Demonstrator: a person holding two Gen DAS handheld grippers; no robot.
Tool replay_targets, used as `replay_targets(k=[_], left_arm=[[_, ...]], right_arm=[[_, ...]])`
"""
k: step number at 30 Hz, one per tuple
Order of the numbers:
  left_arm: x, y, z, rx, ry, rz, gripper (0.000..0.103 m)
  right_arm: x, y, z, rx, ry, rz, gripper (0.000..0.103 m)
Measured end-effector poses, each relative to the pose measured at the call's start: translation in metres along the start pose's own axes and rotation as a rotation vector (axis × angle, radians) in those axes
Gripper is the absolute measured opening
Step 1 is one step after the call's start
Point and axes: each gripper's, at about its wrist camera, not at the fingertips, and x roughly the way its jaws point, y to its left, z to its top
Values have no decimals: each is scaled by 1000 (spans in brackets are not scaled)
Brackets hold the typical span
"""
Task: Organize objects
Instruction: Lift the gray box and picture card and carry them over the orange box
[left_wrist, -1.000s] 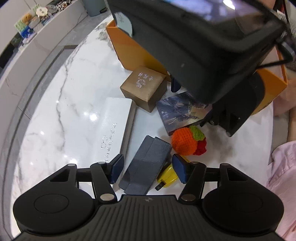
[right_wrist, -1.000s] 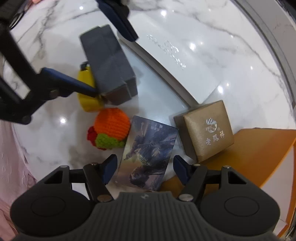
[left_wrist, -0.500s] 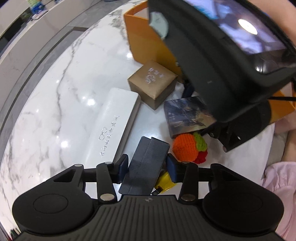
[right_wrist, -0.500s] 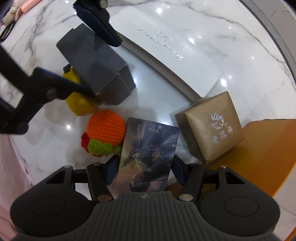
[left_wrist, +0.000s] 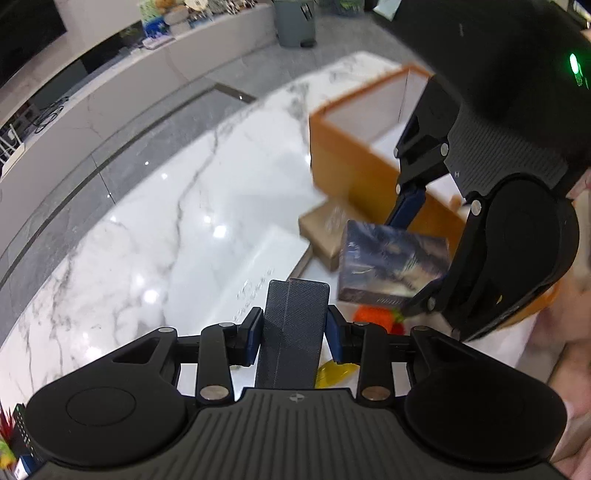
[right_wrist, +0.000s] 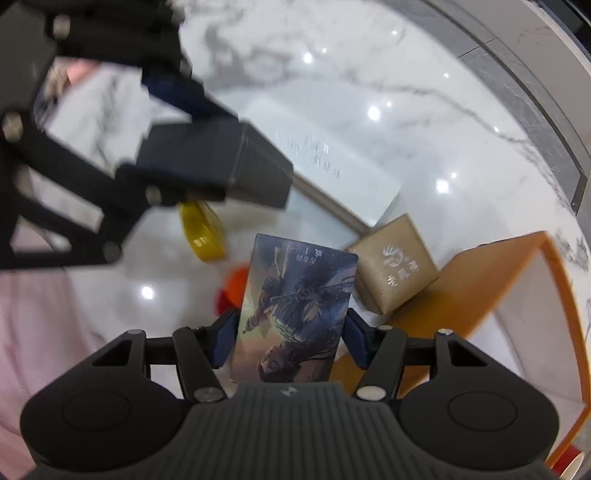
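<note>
My left gripper (left_wrist: 293, 334) is shut on a dark grey case (left_wrist: 291, 332) and holds it above the marble table (left_wrist: 155, 236); the case also shows in the right wrist view (right_wrist: 221, 162). My right gripper (right_wrist: 291, 338) is shut on a box with a dark illustrated cover (right_wrist: 295, 310), lifted off the table, and it also shows in the left wrist view (left_wrist: 391, 266). An orange open box (left_wrist: 354, 158) stands at the back right, beside the right gripper.
On the table lie a gold-brown square box (right_wrist: 395, 269), a long white box (right_wrist: 321, 166), a yellow object (right_wrist: 201, 232) and an orange knitted toy (right_wrist: 234, 288). The table edge and grey floor (left_wrist: 74, 192) are to the left.
Both grippers closed on their objects and lifted them: the left raised the grey case, the right raised the illustrated box. Both views tilted upward.
</note>
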Motion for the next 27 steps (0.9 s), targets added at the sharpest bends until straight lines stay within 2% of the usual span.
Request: replay_targets(k=[4,8,12,13,15,17,20,24,27], left_arm=[[-28,-5,16,-46,-53,-14,40],[-45,-19,42,-113,-93,-66,40],[-40,-42,73,-210,-100,-140,40],[-35,-50,80,-210,-110,-162,40],[-21,-61,90,-242,-122,-196,40],[-1,-70,100,-294,-125,-230,40],[40,-83,107,-331,-79,-241,40],[80,-85,109,-418,-38,-259,40],[89,-83,110,-417,-48,-221,40]], right_arm=[[-48,-11,-7,70,-66,25,62],[-94,-29,-29,129,-105,-47,62],[-127,-37,-69,203,-130,-133,62],[-126,-31,-82,226,-141,-148,62],[-128,-49,-103,287,-161,-181,62],[-119,-72,-142,348,-168,-193,62],[-103,-97,-175,412,-171,-213,62],[-67,-119,-178,470,-176,-191,62],[-49,-131,-182,493,-172,-189,62]])
